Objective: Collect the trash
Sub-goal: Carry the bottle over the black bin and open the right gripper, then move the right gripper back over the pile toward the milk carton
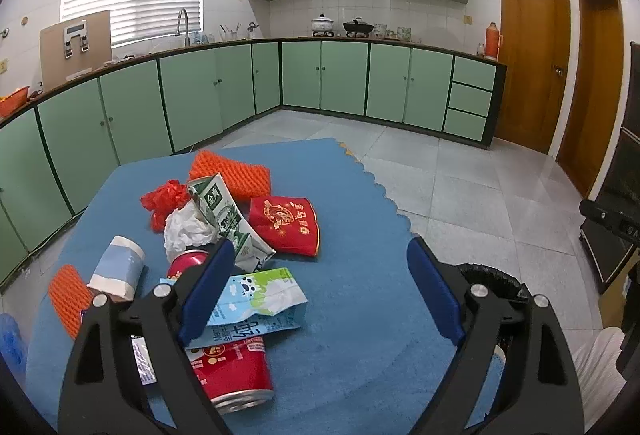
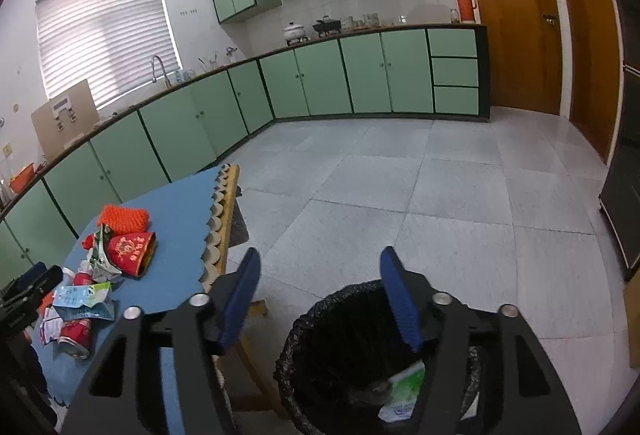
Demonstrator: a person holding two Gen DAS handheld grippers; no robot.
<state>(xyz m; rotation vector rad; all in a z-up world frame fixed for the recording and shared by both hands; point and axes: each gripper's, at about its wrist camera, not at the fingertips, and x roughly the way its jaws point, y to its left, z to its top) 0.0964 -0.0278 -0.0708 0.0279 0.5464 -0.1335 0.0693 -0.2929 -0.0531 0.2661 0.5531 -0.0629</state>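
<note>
The left claw (image 1: 320, 291) stands wide open above the blue worktop (image 1: 360, 315), with nothing between its pads. The trash pile (image 1: 224, 235) lies to its left side: cartons, a red can (image 1: 236, 375), crumpled paper. The right part of the worktop, up to its scalloped edge (image 1: 384, 191), is bare. The right claw (image 2: 320, 299) is open and empty over the black-lined trash bin (image 2: 320, 347), which stands on the floor just beside the worktop. A green-white packet (image 2: 404, 391) lies inside the bin. The tiled floor (image 2: 400, 195) beyond is free.
</note>
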